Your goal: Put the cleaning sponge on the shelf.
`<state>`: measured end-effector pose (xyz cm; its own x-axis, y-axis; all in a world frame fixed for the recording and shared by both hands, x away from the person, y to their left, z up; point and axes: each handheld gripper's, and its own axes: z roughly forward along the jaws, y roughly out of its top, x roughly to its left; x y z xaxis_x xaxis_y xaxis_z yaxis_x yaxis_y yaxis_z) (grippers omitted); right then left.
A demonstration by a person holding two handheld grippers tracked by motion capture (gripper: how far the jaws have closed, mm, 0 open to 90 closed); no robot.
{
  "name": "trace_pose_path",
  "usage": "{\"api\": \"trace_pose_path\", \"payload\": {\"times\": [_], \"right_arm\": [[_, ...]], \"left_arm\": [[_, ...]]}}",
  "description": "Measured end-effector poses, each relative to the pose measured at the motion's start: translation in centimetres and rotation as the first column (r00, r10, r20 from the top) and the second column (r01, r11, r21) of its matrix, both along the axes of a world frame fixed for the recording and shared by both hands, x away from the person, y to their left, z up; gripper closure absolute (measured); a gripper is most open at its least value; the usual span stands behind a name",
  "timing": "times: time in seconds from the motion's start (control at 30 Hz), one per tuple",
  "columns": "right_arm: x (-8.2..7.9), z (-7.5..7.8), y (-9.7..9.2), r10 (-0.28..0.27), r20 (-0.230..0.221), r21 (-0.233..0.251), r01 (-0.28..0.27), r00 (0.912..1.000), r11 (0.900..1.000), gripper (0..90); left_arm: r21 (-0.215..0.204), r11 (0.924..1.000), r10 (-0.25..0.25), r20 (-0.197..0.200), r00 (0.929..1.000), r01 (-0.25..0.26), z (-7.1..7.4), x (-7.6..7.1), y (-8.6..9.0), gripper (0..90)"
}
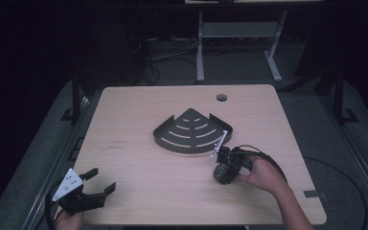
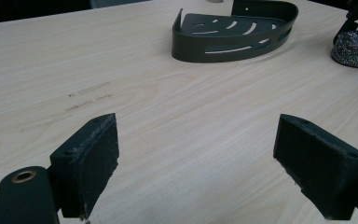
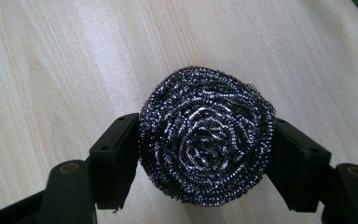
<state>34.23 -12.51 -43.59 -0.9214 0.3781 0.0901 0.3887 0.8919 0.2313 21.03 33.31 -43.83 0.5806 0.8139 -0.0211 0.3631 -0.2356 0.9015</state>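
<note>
A round steel wool scourer (image 3: 207, 137) lies on the wooden table, and my right gripper (image 3: 205, 161) is shut on it, a black pad pressing each side. In the high view the scourer (image 1: 222, 173) sits just in front of the dark quarter-round shelf basket (image 1: 191, 130), with my right gripper (image 1: 224, 165) pointing down over it. My left gripper (image 1: 99, 181) rests at the table's near left corner, jaws wide open with nothing between them. Its own view has my left gripper (image 2: 196, 158) over bare wood, the basket (image 2: 233, 32) and scourer (image 2: 354, 48) far off.
The table (image 1: 139, 182) has a round cable hole (image 1: 221, 97) near its far edge. Faint dark marks (image 1: 117, 144) lie left of the basket. A white desk frame (image 1: 239, 38) stands on the floor beyond the table. Cables trail from both grippers.
</note>
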Motion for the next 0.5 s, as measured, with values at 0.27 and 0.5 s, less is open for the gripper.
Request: {"api": "trace_pose_path", "payload": {"times": [0.27,0.5], "right_arm": [[-0.13,0.07,0.04,0.006,0.002,-0.003,-0.006,1.0,1.0,32.9],[-0.12,0.69,0.32,0.02,0.014,-0.013,-0.019,0.9997,0.9997,33.8]], "left_arm": [[-0.001,1.0,-0.001,-0.001,1.0,0.001,-0.02,0.01,0.01,13.3],[-0.004,1.0,-0.002,0.0,1.0,0.001,0.0,-0.04,0.01,13.3]]}}
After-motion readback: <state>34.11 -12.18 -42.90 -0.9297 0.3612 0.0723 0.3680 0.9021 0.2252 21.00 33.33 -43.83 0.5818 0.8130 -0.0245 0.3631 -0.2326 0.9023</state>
